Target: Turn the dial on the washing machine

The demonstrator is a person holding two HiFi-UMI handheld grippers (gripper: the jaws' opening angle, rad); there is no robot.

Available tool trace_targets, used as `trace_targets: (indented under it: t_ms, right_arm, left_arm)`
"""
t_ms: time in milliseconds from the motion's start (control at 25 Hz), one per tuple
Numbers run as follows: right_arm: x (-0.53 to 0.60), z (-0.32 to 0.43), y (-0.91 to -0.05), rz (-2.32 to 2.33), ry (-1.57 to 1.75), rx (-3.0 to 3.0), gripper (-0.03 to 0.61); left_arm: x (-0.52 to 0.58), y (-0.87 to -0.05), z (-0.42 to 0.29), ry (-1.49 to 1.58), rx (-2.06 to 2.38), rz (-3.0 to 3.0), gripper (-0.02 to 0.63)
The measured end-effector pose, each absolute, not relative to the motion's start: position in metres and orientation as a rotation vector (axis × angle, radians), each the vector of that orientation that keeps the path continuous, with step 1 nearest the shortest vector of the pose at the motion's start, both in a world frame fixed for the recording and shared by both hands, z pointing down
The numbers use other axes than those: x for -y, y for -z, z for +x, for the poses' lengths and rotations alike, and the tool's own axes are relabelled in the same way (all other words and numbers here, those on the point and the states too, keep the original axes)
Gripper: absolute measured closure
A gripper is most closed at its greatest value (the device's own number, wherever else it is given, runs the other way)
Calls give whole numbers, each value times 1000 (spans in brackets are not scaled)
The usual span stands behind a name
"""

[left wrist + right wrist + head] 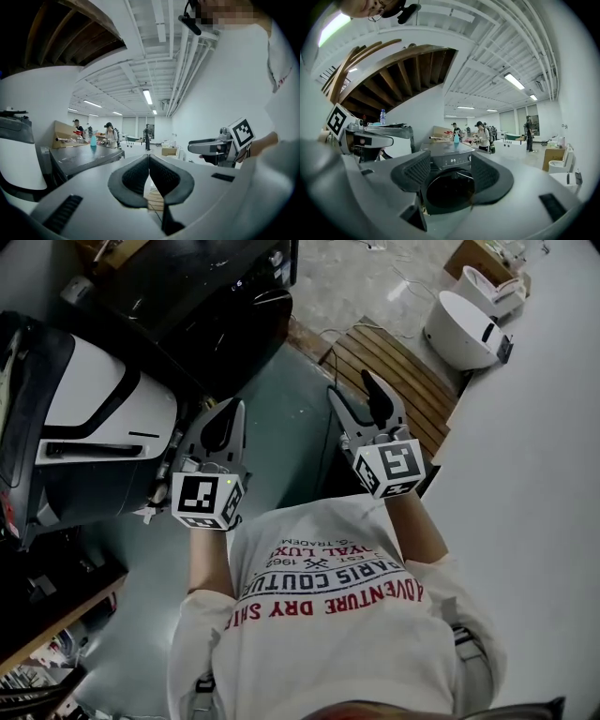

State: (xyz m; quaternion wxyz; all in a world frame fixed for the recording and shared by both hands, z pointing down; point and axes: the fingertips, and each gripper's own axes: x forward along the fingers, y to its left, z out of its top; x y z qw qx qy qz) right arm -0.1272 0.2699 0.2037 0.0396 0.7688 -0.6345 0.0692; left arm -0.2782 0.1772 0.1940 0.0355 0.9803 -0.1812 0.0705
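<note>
The dark front-loading washing machine (225, 306) stands ahead of me on the grey floor. In the right gripper view it (449, 187) shows in the gap between the jaws, some way off, with its control panel (452, 161) above the round door. The dial is too small and too hidden by the right jaw to make out. My right gripper (352, 385) (450, 160) is open and empty, held level toward the machine. My left gripper (228, 411) (149, 158) is shut on nothing, its pads meeting, and points past the machine into the room.
A white and black appliance (94, 418) stands close at the left. A slatted wooden pallet (394, 362) lies ahead right, with white sanitary units (459, 329) beyond it and a white wall (534, 474) along the right. Several people (483, 133) stand far back.
</note>
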Motion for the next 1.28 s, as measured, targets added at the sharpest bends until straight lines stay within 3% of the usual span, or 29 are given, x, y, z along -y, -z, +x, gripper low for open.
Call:
trace_targets:
  t_ms: [600, 1280]
  right_arm:
    - [-199, 106, -221, 1981, -308, 2227, 304]
    - [-20, 139, -285, 1652, -247, 2244, 304]
  left_arm:
    - [-154, -197, -59, -200, 925, 2874, 597]
    - [-35, -249, -11, -185, 1015, 2799, 597]
